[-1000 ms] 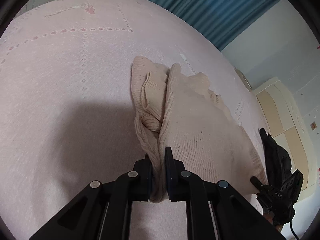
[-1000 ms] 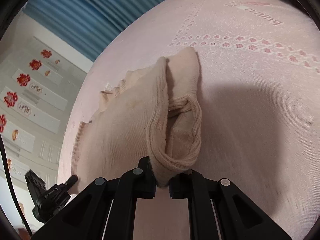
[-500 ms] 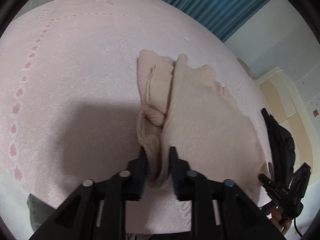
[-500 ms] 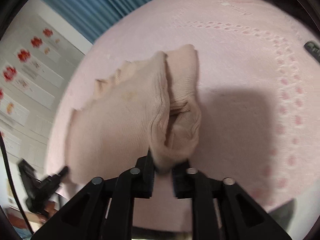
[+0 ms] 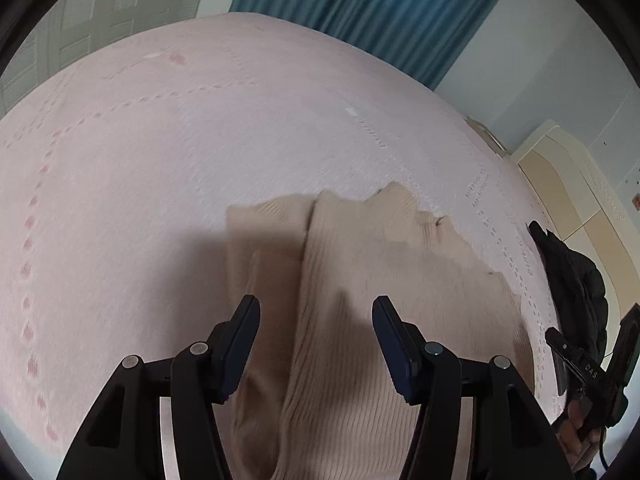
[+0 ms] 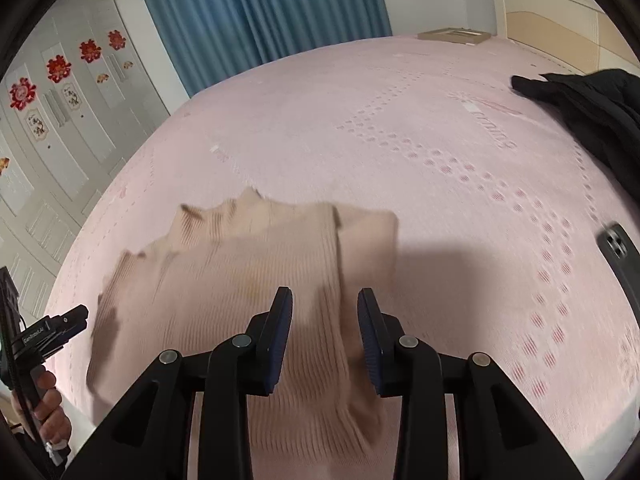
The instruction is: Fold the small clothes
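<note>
- We're looking at a beige rib-knit sweater lying on a pink bedspread with a fine woven texture and dotted pink lines; the knit's vertical ribs are showing clearly and its far edge is jagged and uneven.
- A folded-in panel is forming a long ridge down the sweater's middle, with a flatter flap beside it.
- We're holding the left gripper with its jaws spread wide, straddling that ridge from above; whether the pads are touching the fabric we cannot tell.
- The right gripper is also standing spread, its jaws either side of the folded edge of the sweater, nothing pinched.
- A black jacket is lying at the bed's far right, well apart from the sweater, and a dark phone is sitting near the right edge.
</note>
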The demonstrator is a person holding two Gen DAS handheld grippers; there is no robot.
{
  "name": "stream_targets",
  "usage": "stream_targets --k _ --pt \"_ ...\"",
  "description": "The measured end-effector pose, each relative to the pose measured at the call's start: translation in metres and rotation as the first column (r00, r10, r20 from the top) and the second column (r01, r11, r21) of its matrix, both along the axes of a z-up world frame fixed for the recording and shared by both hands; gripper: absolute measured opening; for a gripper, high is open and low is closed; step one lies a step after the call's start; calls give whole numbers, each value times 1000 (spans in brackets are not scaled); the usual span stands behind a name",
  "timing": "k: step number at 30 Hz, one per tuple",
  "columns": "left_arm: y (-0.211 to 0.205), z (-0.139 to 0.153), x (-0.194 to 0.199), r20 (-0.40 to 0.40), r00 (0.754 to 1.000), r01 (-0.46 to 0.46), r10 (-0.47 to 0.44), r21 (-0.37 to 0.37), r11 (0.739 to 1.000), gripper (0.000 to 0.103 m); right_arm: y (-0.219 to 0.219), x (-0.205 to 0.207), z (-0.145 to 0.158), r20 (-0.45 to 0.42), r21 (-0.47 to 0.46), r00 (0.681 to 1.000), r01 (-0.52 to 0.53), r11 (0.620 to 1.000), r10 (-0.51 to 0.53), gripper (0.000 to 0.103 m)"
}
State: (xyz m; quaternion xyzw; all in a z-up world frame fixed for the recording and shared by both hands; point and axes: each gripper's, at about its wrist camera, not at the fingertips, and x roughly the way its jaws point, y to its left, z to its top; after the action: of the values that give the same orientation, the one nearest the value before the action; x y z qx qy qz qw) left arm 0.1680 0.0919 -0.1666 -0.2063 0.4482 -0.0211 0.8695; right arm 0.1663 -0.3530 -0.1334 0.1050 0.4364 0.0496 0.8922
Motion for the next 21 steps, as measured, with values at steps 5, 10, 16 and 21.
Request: stream_targets --k 5,10,16,21 --pt "-12 -6 49 -4 1000 3 -3 43 999 54 11 49 -21 -42 -30 999 8 1000 -9 34" --pt "-7 -26 80 -53 998 -13 17 71 997 40 19 87 -48 -122 -79 992 22 997 -32 33" --pt "17 -21 77 50 996 -74 73 4 997 7 28 99 -43 -41 -75 999 -18 997 14 5" --pt "18 -32 91 1 995 -100 100 66 993 4 17 110 -46 -43 -13 999 9 1000 -10 5"
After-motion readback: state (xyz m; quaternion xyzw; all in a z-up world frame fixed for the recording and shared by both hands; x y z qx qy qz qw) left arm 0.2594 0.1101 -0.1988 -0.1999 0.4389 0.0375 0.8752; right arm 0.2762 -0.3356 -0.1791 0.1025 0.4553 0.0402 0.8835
